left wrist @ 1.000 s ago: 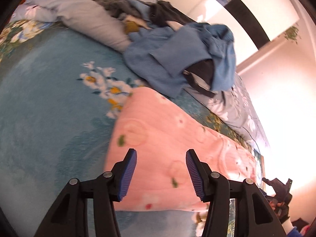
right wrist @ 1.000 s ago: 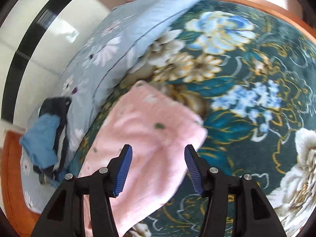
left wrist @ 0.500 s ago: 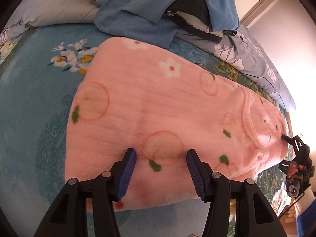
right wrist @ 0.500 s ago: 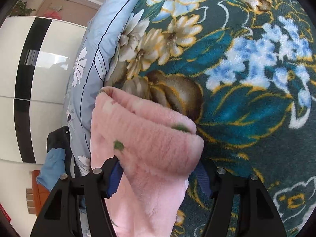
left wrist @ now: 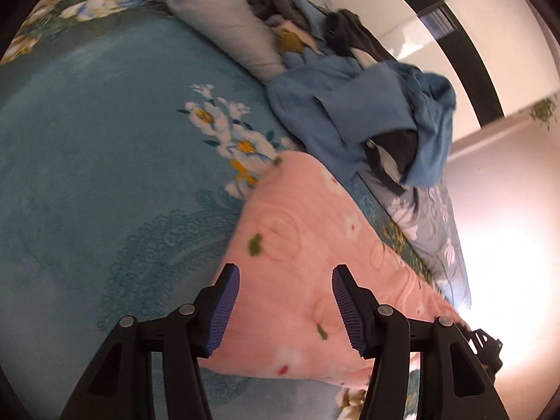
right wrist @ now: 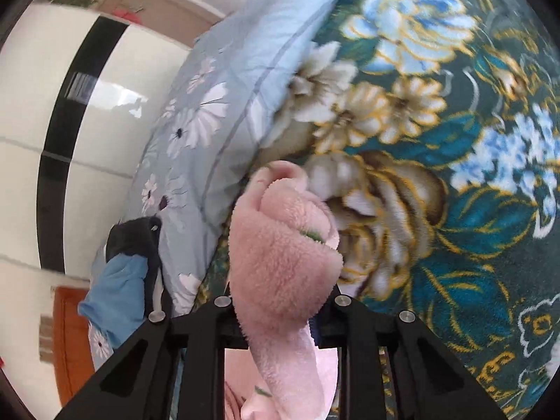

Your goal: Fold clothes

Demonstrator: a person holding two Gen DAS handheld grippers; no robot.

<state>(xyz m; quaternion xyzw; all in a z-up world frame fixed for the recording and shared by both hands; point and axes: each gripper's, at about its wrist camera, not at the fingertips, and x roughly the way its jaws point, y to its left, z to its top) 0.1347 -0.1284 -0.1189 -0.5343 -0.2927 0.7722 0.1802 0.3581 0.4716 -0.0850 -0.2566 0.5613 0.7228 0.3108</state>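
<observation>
Left gripper (left wrist: 285,309) hangs open above the near edge of the pink fleece garment (left wrist: 304,280) spread on the bed (left wrist: 105,161), free to take that edge. Bare blanket lies leftward; a clothes pile (left wrist: 360,112) crowds the far side. Right gripper (right wrist: 280,301), jaws just closing, pinches the garment's bunched end, likely to fold it over.

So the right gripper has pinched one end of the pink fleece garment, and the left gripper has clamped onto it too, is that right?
Not quite. The right gripper has just closed and does pinch a bunched end of the pink fleece garment, as the right wrist view shows. But the left gripper is not clamped: in the left wrist view its blue fingers stand apart above the garment, gripping nothing.
</observation>
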